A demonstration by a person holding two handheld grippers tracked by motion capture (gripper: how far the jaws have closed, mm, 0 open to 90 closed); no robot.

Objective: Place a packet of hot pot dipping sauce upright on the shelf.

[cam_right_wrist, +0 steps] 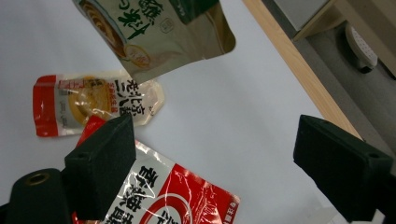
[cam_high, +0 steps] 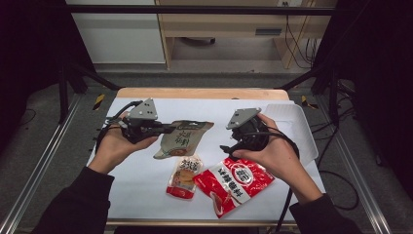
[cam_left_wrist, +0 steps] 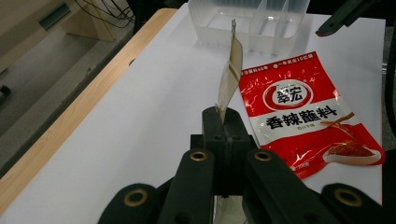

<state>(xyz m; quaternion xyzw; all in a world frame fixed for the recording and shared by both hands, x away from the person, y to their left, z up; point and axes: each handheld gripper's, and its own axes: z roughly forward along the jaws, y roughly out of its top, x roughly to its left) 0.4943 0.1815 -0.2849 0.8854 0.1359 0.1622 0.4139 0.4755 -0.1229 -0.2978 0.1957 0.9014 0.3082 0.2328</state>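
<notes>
while glossy, the flat beige pouch hangs pinched in the left gripper.

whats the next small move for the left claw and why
Probably carry the beige pouch toward the clear tray. The left claw is shut on the pouch's edge and holds it off the table, while the right claw hangs open over the red pouch.

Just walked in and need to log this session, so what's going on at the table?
A person holds a gripper in each hand over a white table. The left gripper is shut on the edge of a beige sauce packet, lifting it. The right gripper is open, hovering above a red seasoning packet. A smaller red-and-clear packet lies beside it, and a clear plastic tray sits at the far right.
</notes>
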